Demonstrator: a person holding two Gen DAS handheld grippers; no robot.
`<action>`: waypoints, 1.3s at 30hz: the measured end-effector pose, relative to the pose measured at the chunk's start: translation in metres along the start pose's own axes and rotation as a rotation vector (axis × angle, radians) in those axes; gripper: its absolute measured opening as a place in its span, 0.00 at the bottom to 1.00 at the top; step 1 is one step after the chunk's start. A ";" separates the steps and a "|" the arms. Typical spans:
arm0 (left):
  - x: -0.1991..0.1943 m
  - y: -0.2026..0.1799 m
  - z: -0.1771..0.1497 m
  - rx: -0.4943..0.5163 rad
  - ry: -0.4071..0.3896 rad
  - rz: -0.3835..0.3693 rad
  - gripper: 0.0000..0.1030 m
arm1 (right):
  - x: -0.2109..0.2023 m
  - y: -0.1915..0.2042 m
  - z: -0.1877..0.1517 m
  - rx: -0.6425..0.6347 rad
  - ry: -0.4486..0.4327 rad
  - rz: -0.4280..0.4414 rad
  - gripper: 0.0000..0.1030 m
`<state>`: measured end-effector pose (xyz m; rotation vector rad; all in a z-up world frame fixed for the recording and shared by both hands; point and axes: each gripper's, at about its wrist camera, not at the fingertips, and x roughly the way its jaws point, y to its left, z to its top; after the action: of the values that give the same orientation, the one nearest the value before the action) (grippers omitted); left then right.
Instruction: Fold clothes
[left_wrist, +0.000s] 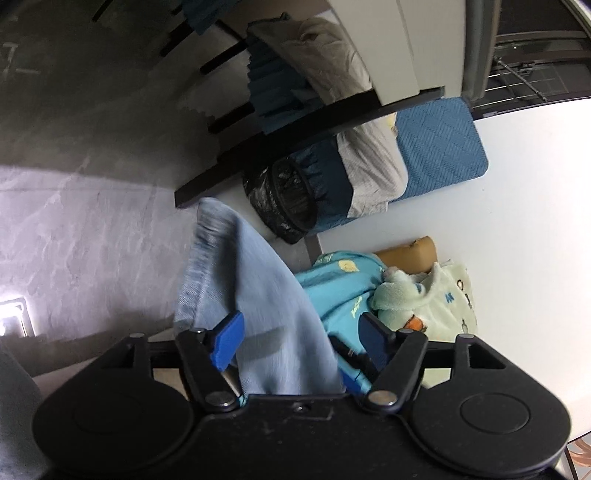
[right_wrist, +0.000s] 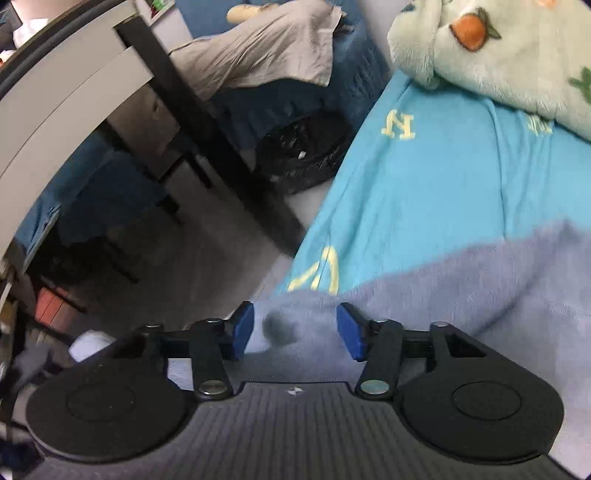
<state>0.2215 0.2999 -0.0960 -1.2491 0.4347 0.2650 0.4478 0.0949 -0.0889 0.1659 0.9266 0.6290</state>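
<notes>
Pale blue cloth (left_wrist: 255, 295) rising toward 12 o'clock between the wide-apart jaws of the left gripper (left_wrist: 301, 341), no pad touching it, right gripper (right_wrist: 295, 330) likewise spread over the cloth (right_wrist: 461, 295), gripping nothing, turquoise shirt (right_wrist: 424, 192) behind at 1 o'clock.

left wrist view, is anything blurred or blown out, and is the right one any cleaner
Left wrist view: the pale blue garment smears with motion blur at its top edge, and the white surface is blown out, with heavy fisheye bending. Right wrist view: the lavender fabric is soft and blurred, while the turquoise garment with yellow letters reads more sharply.
</notes>
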 end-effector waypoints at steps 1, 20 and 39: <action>0.003 0.001 -0.001 0.005 0.007 0.005 0.64 | 0.002 -0.003 0.002 0.004 -0.026 -0.012 0.43; 0.018 0.021 0.000 -0.102 0.094 0.028 0.65 | -0.070 0.011 -0.099 -0.588 0.040 -0.034 0.61; 0.037 0.051 -0.006 -0.285 0.182 -0.061 0.64 | -0.132 0.024 -0.124 -0.558 -0.057 -0.076 0.02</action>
<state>0.2314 0.3084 -0.1579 -1.5708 0.5271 0.1654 0.2818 0.0227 -0.0626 -0.3464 0.6698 0.7840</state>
